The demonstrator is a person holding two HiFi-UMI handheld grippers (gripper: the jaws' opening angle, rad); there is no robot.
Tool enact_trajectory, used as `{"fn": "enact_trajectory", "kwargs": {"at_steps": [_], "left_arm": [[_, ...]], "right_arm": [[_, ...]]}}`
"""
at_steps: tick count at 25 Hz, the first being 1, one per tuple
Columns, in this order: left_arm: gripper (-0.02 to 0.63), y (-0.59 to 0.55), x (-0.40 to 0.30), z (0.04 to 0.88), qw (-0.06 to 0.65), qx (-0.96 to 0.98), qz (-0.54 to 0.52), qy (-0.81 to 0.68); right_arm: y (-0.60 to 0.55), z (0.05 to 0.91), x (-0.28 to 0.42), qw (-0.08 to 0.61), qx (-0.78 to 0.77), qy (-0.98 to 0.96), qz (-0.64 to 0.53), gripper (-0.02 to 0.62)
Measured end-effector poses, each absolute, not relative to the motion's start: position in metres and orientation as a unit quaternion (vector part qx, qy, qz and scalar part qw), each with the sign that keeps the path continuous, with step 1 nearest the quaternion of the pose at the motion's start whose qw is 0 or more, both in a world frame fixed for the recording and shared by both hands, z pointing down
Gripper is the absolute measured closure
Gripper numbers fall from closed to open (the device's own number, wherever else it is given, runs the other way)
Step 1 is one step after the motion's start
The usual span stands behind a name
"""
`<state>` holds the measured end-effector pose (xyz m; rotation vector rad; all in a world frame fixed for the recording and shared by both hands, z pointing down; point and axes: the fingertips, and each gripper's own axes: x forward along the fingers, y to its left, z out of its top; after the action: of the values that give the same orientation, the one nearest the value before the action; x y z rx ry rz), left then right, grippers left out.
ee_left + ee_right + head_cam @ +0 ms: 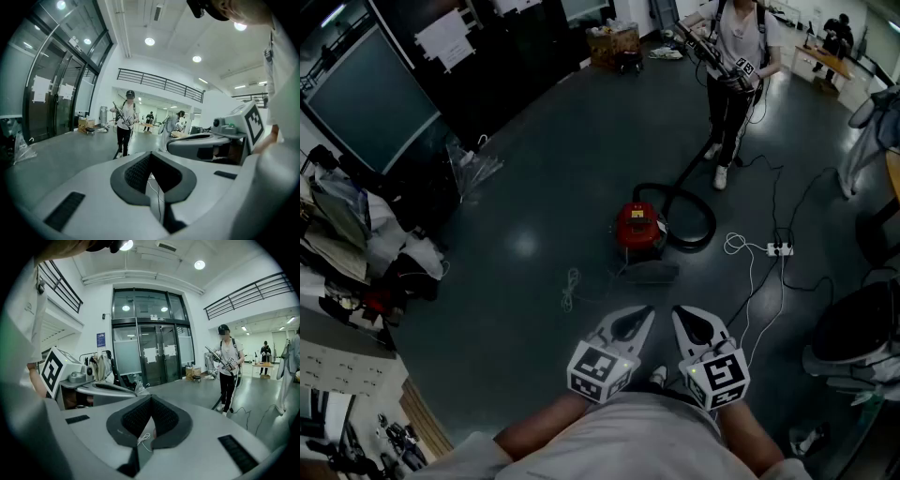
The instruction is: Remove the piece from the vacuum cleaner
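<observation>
The red canister vacuum cleaner (639, 228) stands on the dark floor ahead of me. Its black hose (692, 217) loops to the right and runs up to a wand held by a person (733, 66) at the far side. A flat grey piece (650, 272) lies just in front of the vacuum. My left gripper (643, 315) and right gripper (679, 315) hover side by side near my body, well short of the vacuum. Both are shut with nothing between the jaws (151, 154) (151, 398). The same person (124, 124) (227, 369) shows in both gripper views.
A white power strip (780, 248) with trailing cables lies right of the vacuum. A loose white cord (570, 287) lies on the floor to its left. Cluttered desks (347, 253) line the left side, dark chairs (855, 328) the right, and a loaded cart (614, 45) stands far back.
</observation>
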<state>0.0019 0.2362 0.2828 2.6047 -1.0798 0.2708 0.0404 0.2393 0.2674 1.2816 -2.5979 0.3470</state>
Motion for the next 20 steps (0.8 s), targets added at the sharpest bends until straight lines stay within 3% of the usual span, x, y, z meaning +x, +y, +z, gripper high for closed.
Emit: {"fn": "enact_trajectory", "kwargs": {"at_steps": [20], "left_arm": [[0.6,0.23,0.005,0.303,0.145,0.899,0.12,-0.397]], "right_arm": [[0.228,0.282,0.057,0.106,0.39,-0.906,0.126,0.578]]}}
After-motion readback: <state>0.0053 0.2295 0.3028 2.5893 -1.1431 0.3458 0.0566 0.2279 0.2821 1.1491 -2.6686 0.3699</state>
